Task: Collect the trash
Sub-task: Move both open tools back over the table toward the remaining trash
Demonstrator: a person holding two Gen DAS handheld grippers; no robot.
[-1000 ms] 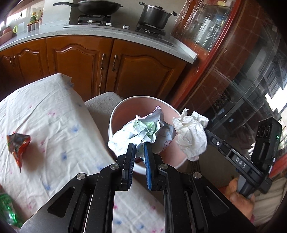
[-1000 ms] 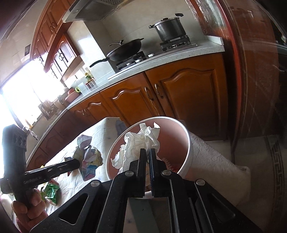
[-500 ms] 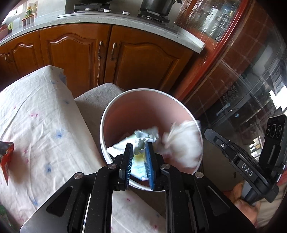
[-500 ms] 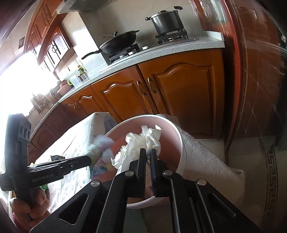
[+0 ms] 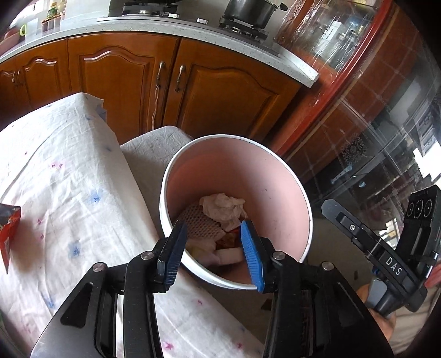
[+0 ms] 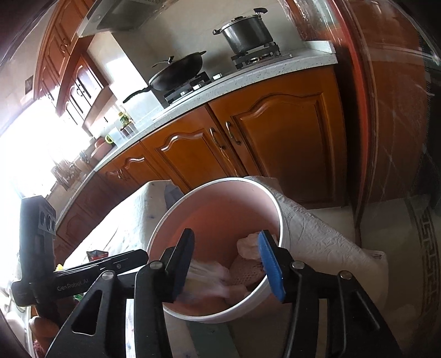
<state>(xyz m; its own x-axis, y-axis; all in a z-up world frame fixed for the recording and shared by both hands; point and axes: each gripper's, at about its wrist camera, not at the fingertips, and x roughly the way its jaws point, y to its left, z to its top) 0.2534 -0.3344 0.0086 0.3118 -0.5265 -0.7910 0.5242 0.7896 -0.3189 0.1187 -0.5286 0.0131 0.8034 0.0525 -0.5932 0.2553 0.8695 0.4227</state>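
Observation:
A pink bin with a white rim [image 5: 275, 162] stands beside the table and holds white crumpled paper [image 5: 223, 209], a mesh foam net [image 5: 201, 223] and other scraps. My left gripper [image 5: 212, 225] hangs over its near rim. Its jaws are opening, with nothing between the blue pads. At the right of the left wrist view my right gripper [image 5: 330, 209] points at the bin. In the right wrist view the right gripper [image 6: 226, 235] is also over the bin [image 6: 277, 212], its jaws opening and empty. Crumpled paper [image 6: 248, 245] lies below it. The left gripper [image 6: 137, 254] reaches in from the left.
A table under a white flowered cloth [image 5: 69, 179] sits left of the bin, with a red wrapper [image 5: 9, 234] at its left edge. A cloth-covered seat [image 5: 154, 143] is behind the bin. Wooden cabinets [image 5: 124, 77], a pot [image 5: 248, 11] and a wok [image 6: 179, 68] fill the back. A glass cabinet [image 5: 372, 110] stands at the right.
Both grippers were shut on crumpled trash above the bin. Both have opened, and the colourful wrapper and the white paper have dropped into the bin.

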